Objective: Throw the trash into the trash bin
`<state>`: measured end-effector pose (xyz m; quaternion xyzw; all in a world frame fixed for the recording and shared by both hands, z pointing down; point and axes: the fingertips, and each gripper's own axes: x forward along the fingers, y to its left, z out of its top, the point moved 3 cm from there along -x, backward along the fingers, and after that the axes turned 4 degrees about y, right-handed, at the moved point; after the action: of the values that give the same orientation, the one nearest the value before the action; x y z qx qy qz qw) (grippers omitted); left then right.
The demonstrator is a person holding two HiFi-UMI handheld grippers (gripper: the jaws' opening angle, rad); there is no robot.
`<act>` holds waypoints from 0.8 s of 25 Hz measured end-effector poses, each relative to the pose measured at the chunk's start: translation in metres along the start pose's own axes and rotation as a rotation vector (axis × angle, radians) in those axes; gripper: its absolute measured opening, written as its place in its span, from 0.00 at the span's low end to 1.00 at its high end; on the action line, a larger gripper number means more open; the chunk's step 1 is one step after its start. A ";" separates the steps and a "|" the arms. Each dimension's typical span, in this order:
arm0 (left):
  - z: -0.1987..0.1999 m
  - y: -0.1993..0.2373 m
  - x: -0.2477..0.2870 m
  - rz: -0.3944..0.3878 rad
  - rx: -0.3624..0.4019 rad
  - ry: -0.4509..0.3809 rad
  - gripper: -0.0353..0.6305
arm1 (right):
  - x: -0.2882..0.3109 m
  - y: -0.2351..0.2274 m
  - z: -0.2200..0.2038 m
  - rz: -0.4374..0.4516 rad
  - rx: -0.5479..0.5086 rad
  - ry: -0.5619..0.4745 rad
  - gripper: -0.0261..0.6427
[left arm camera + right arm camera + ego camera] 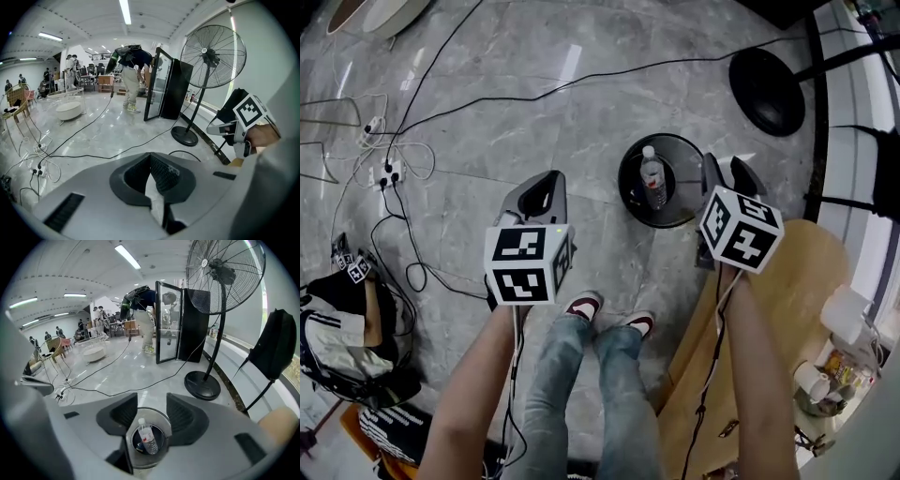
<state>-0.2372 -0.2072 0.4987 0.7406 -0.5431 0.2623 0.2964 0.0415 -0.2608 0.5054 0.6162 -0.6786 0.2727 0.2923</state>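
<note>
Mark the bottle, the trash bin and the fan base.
bottle (653,180): head view, middle of its clear body.
trash bin (627,201): head view, on its lower left rim.
fan base (767,91): head view, centre of the black disc.

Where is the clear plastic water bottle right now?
In the head view the clear plastic bottle sits inside the round black trash bin, right of centre, just left of the right gripper.

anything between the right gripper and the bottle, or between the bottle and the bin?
Nothing visible. The bottle already sits inside the trash bin. The right gripper hangs over the bin's mouth with its jaws apart and empty, and only open air lies between it and the bottle.
</note>
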 end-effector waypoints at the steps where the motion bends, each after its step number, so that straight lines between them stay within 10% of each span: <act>1: 0.001 -0.003 0.000 -0.007 0.004 0.002 0.07 | -0.004 -0.003 0.000 -0.004 0.009 0.001 0.33; 20: 0.011 -0.171 -0.036 -0.313 0.194 0.049 0.07 | -0.177 -0.103 -0.062 -0.198 0.236 -0.022 0.33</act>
<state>-0.0824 -0.1525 0.4393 0.8345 -0.3860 0.2823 0.2737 0.1606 -0.1055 0.4191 0.7130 -0.5811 0.3136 0.2358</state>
